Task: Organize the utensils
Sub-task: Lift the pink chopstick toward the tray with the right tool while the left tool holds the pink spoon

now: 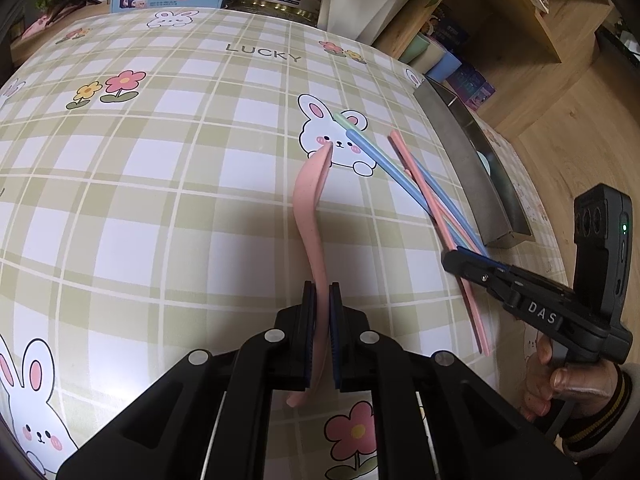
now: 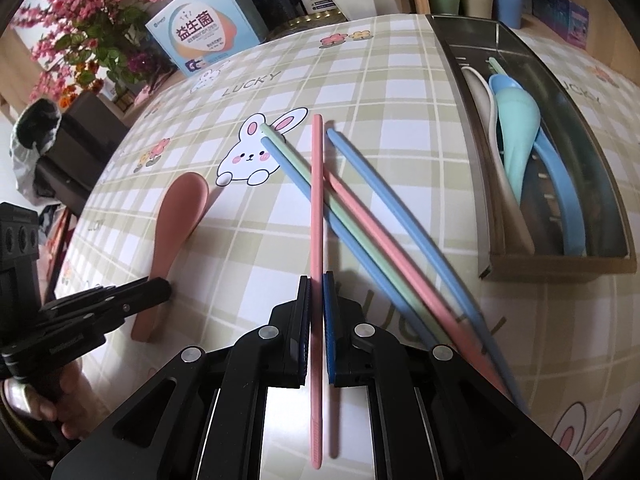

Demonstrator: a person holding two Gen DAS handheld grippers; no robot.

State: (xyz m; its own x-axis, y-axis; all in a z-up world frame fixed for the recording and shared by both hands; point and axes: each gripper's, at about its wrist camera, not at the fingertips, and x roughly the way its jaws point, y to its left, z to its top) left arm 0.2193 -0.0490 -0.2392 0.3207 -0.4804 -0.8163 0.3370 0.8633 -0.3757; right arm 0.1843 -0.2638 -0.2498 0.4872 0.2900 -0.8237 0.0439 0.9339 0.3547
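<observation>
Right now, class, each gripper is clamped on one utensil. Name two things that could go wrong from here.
1. The pink chopstick in the right gripper crosses the other chopsticks; moving it may drag or scatter them.
2. The left gripper pinches the pink spoon by its thin handle, so the spoon could pivot or slip before reaching the metal tray.

Pink spoon (image 1: 310, 200) and pink chopstick (image 2: 317, 200), each clamped, tilted above tablecloth.

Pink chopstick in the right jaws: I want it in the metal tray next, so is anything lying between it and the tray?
Yes. The pink chopstick crosses the loose chopsticks, which lie between it and the metal tray.
</observation>
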